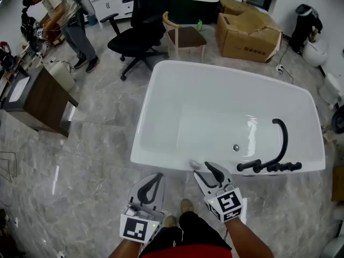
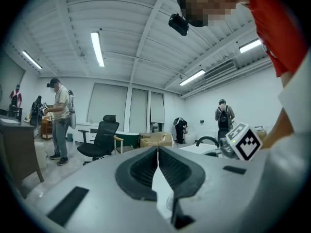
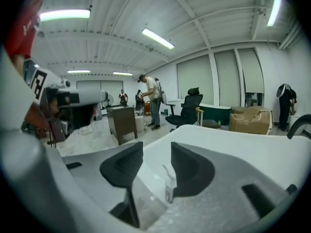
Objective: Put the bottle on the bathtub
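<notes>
The right gripper is hanging at the tub's edge with its jaws spread apart, gripping nothing. The small clear bottle is standing upright between them on the near rim of the white bathtub, so it looks set down on the ledge, not carried. The left gripper is idling beside it over the floor, jaws pressed together on nothing, probably because so light a thing needs one gripper only, while beyond the tub a black office chair and cardboard boxes are sitting well apart.
</notes>
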Available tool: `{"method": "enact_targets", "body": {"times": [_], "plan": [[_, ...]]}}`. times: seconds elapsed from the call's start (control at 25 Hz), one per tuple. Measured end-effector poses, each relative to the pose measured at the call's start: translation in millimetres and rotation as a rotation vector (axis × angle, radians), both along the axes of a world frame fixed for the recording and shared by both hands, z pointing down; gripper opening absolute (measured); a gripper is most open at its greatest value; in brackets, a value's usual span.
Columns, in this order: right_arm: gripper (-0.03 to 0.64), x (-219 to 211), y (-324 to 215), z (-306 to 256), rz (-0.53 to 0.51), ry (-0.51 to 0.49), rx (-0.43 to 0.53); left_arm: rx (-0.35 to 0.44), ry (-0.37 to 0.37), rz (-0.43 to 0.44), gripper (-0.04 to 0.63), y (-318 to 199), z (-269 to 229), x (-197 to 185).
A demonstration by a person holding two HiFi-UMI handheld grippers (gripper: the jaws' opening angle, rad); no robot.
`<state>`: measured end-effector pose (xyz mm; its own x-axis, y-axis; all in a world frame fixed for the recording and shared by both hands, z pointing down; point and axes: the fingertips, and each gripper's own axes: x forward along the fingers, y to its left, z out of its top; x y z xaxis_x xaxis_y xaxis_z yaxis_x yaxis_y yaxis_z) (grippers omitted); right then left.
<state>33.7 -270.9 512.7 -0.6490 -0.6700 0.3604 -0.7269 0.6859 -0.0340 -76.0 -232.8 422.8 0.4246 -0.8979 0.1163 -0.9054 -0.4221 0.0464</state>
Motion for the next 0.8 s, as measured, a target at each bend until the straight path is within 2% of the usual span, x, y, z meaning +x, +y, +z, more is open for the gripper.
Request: {"method": "enact_targets", "body": {"times": [0.12, 0.24, 0.32, 0.4, 0.56, 0.8], "plan": [[0.14, -8, 17, -49, -0.005, -0.066, 0.067, 0.017, 0.019, 0.013, 0.012, 12, -16, 3], [0.105, -16, 33, -86, -0.01, -0.11, 0.121, 0.089, 0.035, 0.01, 0.012, 18, -41, 3], [0.083, -20, 43, -106, -0.019, -0.13, 0.151, 0.11, 0.038, 0.003, 0.012, 21, -56, 2], [0.068, -24, 53, -121, -0.031, -0.144, 0.175, 0.108, 0.035, 0.009, 0.012, 27, -66, 3], [0.043, -29, 70, -144, -0.043, -0.166, 0.213, 0.15, 0.046, 0.032, 0.012, 38, -86, 7], [0.006, -35, 83, -167, -0.059, -0.186, 0.266, 0.165, 0.058, 0.052, 0.012, 49, -94, 11]]}}
